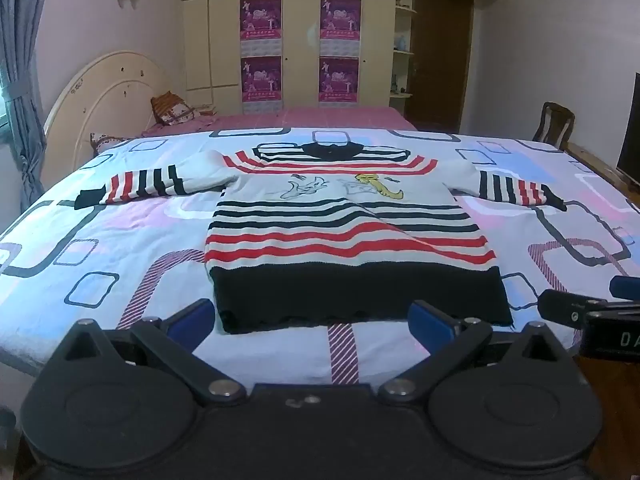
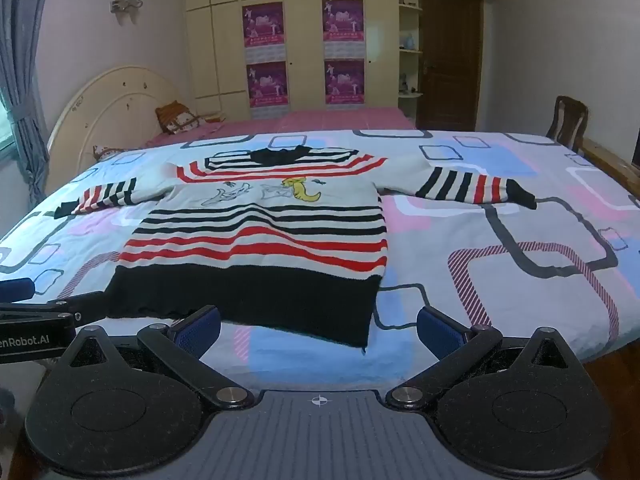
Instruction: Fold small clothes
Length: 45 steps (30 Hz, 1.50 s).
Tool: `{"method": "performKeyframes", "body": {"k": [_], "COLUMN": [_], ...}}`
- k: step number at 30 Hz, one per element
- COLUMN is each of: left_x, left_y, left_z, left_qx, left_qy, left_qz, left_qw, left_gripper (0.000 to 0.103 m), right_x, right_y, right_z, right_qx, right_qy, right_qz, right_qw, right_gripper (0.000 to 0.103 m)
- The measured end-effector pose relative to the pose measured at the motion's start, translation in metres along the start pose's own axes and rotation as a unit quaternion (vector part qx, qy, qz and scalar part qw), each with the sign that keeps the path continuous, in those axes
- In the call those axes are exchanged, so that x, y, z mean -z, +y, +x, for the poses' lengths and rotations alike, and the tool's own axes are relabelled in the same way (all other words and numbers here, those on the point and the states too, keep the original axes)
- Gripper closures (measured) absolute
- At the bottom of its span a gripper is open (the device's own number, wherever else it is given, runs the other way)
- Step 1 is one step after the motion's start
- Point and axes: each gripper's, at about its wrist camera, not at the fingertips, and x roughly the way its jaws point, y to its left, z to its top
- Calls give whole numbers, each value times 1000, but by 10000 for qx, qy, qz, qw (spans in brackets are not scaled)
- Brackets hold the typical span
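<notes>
Left gripper [image 1: 312,322] jaws spread wide, blue pads [image 1: 191,320] clear of everything, nothing between them. It's tilted down over the near edge of the bed. Right gripper [image 2: 318,328] same: jaws fully apart, empty, angled down, hanging just past the bed edge.

Striped sweater [image 1: 344,224] lies flat and face up on the patterned bedsheet [image 1: 120,240], straight ahead of the left gripper. Black hem band is closest, its edge just beyond the left gripper's fingertips, no contact. Collar is at the far end. Both sleeves are stretched out sideways, one to each side, cuffs black. Cartoon print sits on the chest, above the red and black stripes.

From the right wrist view the sweater [image 2: 256,240] sits ahead and to the left; the hem's right corner falls between the right gripper's pads, slightly beyond them, not touched. Right sleeve [image 2: 476,184] lies well ahead, slightly to the right.

Each gripper shows at the edge of the other's view: right one at the left wrist view's right edge [image 1: 580,312], left one at the right wrist view's left edge [image 2: 40,316]. They sit side by side, apart.

Beyond the bed: cream headboard [image 1: 104,96] far left, wardrobe [image 1: 288,40] with pink posters, brown door [image 1: 440,60], wooden chair [image 1: 554,124] far right.
</notes>
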Motion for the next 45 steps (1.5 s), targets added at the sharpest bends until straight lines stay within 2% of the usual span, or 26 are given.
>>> {"method": "performKeyframes", "body": {"k": [17, 45], "left_x": [0, -1], "left_y": [-2, -5], "left_z": [-4, -5], "left_qx": [-12, 4], "left_qy": [-39, -49], "left_qz": [23, 95], "left_qw": [10000, 9999], "left_gripper": [0, 0], "right_x": [-1, -1], "right_y": [6, -8], "right_z": [-3, -6], "right_qx": [17, 34], "right_qy": [-60, -83], "right_qz": [6, 134], "right_qw": [10000, 9999], "right_gripper": [0, 0]}}
